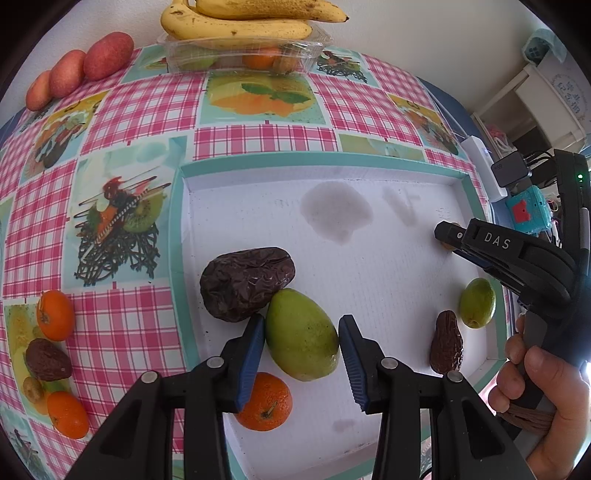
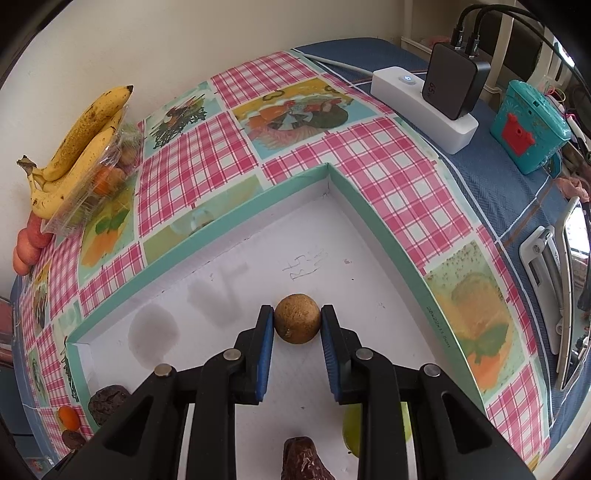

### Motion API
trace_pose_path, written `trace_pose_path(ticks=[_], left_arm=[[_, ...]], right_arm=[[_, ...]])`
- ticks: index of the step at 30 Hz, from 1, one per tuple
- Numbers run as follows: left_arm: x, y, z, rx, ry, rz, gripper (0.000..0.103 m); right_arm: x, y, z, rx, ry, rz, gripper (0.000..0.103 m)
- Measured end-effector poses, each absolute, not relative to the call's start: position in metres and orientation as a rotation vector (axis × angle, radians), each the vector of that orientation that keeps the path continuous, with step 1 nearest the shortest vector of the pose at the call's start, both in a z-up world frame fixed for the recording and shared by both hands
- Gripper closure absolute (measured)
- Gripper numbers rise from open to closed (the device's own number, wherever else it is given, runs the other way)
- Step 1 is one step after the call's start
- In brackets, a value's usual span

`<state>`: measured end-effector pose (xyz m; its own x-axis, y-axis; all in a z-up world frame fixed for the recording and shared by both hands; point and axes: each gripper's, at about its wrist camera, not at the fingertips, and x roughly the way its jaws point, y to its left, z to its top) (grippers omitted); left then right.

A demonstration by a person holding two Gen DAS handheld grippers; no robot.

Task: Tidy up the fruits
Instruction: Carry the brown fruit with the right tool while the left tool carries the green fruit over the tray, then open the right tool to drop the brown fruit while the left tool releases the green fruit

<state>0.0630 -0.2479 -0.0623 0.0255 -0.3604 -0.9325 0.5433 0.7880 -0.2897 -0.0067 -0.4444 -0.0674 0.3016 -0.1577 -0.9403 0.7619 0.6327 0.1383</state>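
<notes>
pink-and-white plaid cloth [image 1: 147, 110] with teal fruit-print panels; white tray [image 1: 369, 295] edged in teal; green mango [image 1: 301, 334]; dark brown wrinkled fruit [image 1: 245, 282]; orange tangerine [image 1: 267, 404]; speckled yellow bananas [image 1: 236, 22]; tan round fruit [image 2: 297, 318]

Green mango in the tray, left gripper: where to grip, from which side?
Grip the green mango across its widest middle, coming from the near end. It lies flat, long axis along the left gripper, whose open jaws already flank it. The dark wrinkled fruit crowds its far left side.
</notes>
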Motion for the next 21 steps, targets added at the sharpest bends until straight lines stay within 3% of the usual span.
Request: trace_pose_path(ticks=[17,21], left_arm=[[0.063,-0.248,-0.059,0.167,1.377,-0.707,0.057],[0.063,-0.246,-0.051,0.170,1.363,-0.714,0.049]], right_arm=[[-0.004,-0.442,-0.068,0.642,1.114,-0.675,0.076],[-0.005,-0.443,-0.064,0.627,1.120,-0.683,0.076]])
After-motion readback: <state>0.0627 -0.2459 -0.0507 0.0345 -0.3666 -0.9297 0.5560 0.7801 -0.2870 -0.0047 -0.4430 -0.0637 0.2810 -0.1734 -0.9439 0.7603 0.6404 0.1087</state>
